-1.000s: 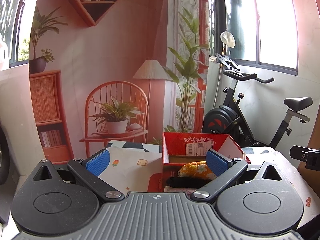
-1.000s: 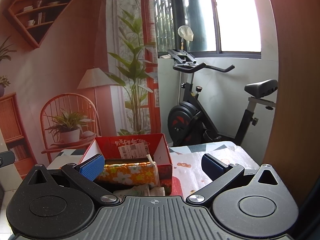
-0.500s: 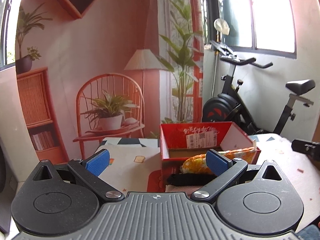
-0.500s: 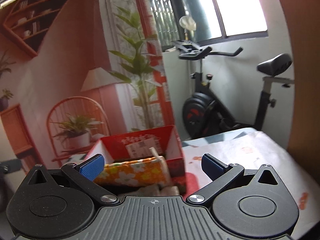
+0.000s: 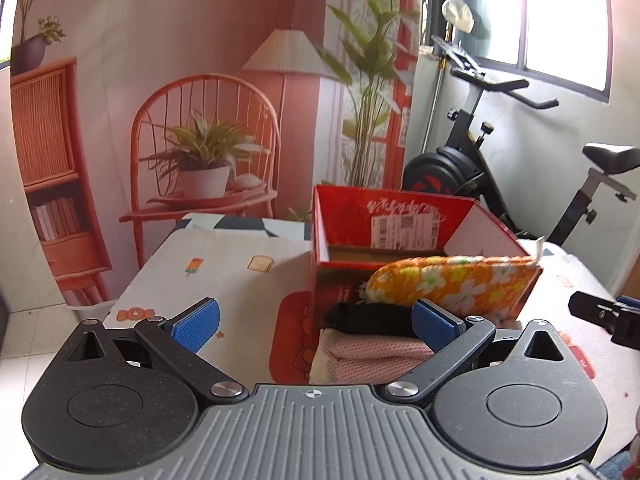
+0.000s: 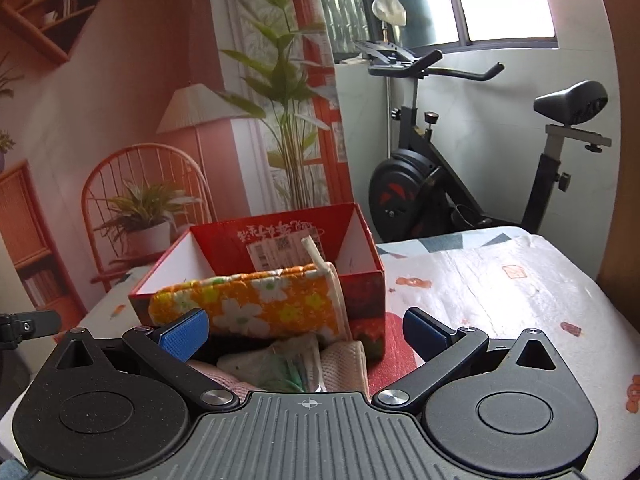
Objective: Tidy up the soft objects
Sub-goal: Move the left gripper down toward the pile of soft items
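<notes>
Nearest the left wrist camera, the left hand-held gripper stands wide open with nothing between its blue pads, held low over the bench, whose cloth is printed with small cartoon pictures. Just past its right finger lies a folded pink knitted cloth, with a black soft item resting on top of it. The right hand-held gripper is likewise spread wide and grips nothing; directly before it sits the same pile, where a pale greenish-white cloth and a cream mesh cloth lie side by side. Behind the pile an orange floral pouch leans across the near wall of the red cardboard box, its white-edged end with a loop sticking up at the box's right corner. From the left wrist camera the pouch rests on the box's near rim, above the black item; whether any part of it lies inside the box cannot be told. A white shipping label is stuck to the box's inner far wall. Beyond the bench stand an exercise bike under the window and a backdrop picturing a chair, a lamp and plants.
</notes>
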`<state>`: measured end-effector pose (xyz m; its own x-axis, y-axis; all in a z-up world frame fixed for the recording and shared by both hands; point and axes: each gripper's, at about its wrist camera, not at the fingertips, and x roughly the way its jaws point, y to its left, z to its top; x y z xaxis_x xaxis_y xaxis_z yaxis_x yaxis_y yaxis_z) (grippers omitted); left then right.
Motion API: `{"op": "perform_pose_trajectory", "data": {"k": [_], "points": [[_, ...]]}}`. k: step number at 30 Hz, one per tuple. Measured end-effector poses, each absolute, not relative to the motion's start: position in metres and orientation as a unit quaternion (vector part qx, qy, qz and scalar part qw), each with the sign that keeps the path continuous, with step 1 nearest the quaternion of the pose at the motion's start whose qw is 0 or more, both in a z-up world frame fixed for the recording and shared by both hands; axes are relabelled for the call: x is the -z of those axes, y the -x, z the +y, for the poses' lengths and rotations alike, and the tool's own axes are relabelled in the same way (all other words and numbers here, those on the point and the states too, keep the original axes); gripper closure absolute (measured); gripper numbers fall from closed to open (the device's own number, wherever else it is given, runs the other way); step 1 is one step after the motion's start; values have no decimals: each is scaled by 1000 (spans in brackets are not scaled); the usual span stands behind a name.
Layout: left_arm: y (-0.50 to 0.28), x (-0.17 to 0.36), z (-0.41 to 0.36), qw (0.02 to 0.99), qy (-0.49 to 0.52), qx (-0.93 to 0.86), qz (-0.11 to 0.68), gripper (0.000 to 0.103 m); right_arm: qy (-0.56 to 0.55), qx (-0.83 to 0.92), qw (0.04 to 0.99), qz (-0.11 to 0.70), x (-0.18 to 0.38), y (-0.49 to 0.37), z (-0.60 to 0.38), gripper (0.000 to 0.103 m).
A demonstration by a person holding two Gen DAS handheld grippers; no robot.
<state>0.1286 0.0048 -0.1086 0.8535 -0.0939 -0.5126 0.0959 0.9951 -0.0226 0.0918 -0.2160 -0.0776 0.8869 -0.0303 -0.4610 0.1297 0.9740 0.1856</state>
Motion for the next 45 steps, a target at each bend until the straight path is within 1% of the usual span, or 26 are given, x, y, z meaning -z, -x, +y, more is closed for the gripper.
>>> {"op": "perform_pose_trajectory", "data": {"k": [11, 15, 18, 24, 29, 32, 35, 36, 39, 41, 42, 43, 45], "points": [[-145, 160, 6, 945, 14, 57, 323, 0, -102, 81, 957, 258, 131, -88, -214, 0], [-141, 172, 2, 943, -3, 69, 326, 0, -126, 96, 949, 274, 149, -85, -227, 0], [-139, 177, 1, 941, 2, 80, 330, 0, -157, 96, 941, 285, 157, -86, -235, 0], [-141, 180, 1, 937, 24, 97, 334, 0, -156, 81, 941, 290, 160, -86, -229, 0], [-141, 183, 3, 925, 45, 107, 363, 1, -145, 66, 943, 293, 156, -85, -220, 0], [-139, 181, 3, 923, 38, 111, 368, 1, -145, 64, 941, 298, 152, -86, -218, 0], [-135, 181, 6, 920, 41, 113, 372, 5, -153, 65, 937, 308, 150, -85, -217, 1], [-134, 181, 8, 919, 45, 114, 375, 7, -155, 62, 937, 308, 150, -83, -217, 1], [-133, 181, 14, 916, 60, 113, 380, 14, -151, 56, 937, 309, 147, -78, -213, 7], [-131, 181, 17, 916, 67, 116, 379, 16, -147, 49, 938, 310, 145, -74, -211, 8], [-130, 180, 17, 916, 71, 118, 378, 18, -146, 44, 938, 312, 145, -72, -210, 11], [-129, 181, 17, 915, 74, 122, 377, 22, -146, 38, 938, 313, 144, -70, -208, 14], [-127, 181, 17, 913, 80, 133, 378, 27, -141, 24, 937, 318, 143, -67, -204, 17]]}}
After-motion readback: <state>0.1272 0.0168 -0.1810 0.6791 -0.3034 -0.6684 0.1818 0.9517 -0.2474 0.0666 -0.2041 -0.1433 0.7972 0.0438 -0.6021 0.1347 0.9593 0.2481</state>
